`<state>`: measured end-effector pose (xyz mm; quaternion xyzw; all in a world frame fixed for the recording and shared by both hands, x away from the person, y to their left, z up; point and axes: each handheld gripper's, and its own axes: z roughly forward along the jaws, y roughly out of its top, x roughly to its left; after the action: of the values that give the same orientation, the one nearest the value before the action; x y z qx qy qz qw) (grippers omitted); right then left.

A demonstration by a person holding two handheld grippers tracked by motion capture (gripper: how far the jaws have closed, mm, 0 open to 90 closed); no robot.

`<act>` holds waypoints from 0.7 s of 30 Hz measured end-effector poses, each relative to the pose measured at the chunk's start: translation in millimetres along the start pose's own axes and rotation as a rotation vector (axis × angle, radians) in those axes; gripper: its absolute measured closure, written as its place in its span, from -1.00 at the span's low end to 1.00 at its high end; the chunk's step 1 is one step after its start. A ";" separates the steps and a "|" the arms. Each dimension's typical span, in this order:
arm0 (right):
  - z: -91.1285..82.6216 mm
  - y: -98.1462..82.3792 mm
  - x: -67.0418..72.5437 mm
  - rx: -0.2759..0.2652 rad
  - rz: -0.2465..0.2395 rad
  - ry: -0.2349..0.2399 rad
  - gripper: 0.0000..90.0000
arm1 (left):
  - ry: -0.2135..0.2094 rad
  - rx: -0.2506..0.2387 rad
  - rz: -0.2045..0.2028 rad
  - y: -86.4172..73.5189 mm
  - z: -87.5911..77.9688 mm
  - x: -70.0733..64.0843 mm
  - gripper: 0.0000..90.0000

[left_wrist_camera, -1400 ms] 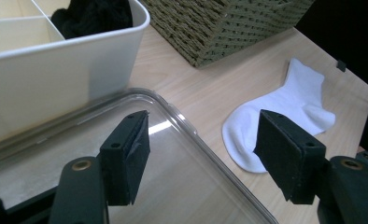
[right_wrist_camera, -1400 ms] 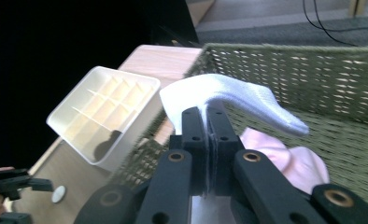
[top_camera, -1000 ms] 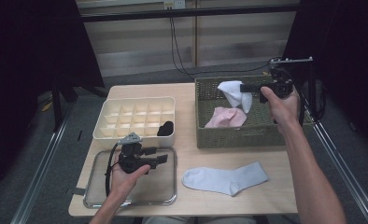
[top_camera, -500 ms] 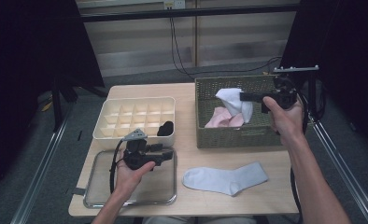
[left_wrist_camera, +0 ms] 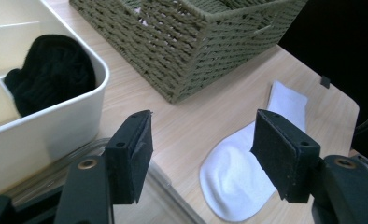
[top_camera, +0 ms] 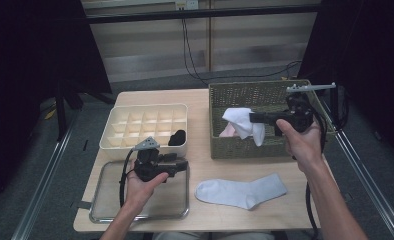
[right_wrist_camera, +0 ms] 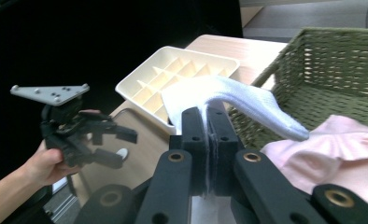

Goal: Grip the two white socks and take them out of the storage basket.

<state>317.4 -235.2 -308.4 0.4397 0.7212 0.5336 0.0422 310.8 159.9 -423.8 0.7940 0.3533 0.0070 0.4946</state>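
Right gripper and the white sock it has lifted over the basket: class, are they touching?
Touching. The right gripper view shows the right gripper with its jaws clamped shut on the white sock, whose fabric is pinched between the pads.

White sock [top_camera: 242, 125]: soft knit cloth; basket [top_camera: 235, 147] rough woven fibre; tray [top_camera: 100, 212] glossy metal (organiser [top_camera: 110, 142] smooth plastic); desk [top_camera: 197, 97] matt wood.

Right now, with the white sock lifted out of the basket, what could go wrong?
1. The right tongs pinch the white knit sock mid-length, so its dangling end may snag the green woven basket's rim.
2. It may pull up the pink sock beneath.
3. The left tongs are open over the flat white sock; the two could collide.
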 end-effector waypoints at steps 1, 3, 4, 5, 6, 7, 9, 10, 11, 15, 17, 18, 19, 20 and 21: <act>-0.1 -1.4 2.0 0.001 0.000 0.005 0.94 | -0.004 -0.004 0.001 0.5 1.2 -1.1 -0.16; -0.5 -5.1 7.1 0.004 -0.008 0.016 0.94 | -0.013 -0.001 0.009 1.7 2.8 -4.1 -0.17; -0.2 -7.5 10.3 0.006 -0.018 0.020 0.94 | -0.017 0.001 0.012 2.2 3.3 -5.7 -0.17; -0.1 -9.6 12.8 0.009 -0.020 0.028 0.94 | -0.017 -0.001 0.014 2.6 3.9 -6.9 -0.17; 0.3 -11.4 14.6 0.012 -0.023 0.031 0.94 | -0.021 -0.002 0.020 3.6 4.5 -8.9 -0.17; 1.3 -14.6 17.3 0.016 -0.024 0.037 0.94 | -0.024 -0.006 0.019 4.2 4.9 -10.3 -0.17; 3.4 -20.2 19.9 0.023 -0.024 0.051 0.94 | -0.038 -0.009 0.029 6.5 5.8 -13.8 -0.17; 6.3 -24.6 21.4 0.038 -0.027 0.051 0.94 | -0.041 -0.008 0.033 7.3 5.8 -15.0 -0.17; 7.9 -27.6 22.0 0.042 -0.027 0.050 0.94 | -0.041 -0.008 0.033 7.3 5.8 -15.0 -0.17; 18.2 -45.4 24.3 0.073 -0.015 0.073 0.94 | -0.079 -0.018 0.047 10.2 7.5 -22.9 -0.12; 24.2 -53.4 24.8 0.091 -0.012 0.084 0.94 | -0.087 -0.020 0.046 10.5 8.0 -25.1 -0.13; 27.5 -56.8 25.1 0.104 -0.014 0.086 0.94 | -0.074 -0.014 0.067 10.4 9.5 -29.3 -0.15; 30.3 -60.1 25.0 0.115 -0.015 0.091 0.94 | -0.071 -0.012 0.073 10.0 10.2 -30.6 -0.16; 32.3 -62.4 24.8 0.120 -0.010 0.092 0.94 | -0.081 -0.012 0.073 9.3 11.2 -31.5 -0.16; 35.0 -65.6 24.2 0.131 -0.010 0.096 0.94 | -0.088 -0.011 0.074 8.6 12.2 -32.0 -0.16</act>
<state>282.5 -196.0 -366.4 0.4118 0.7580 0.5054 -0.0187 296.0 130.0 -412.3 0.8033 0.3014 -0.0077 0.5136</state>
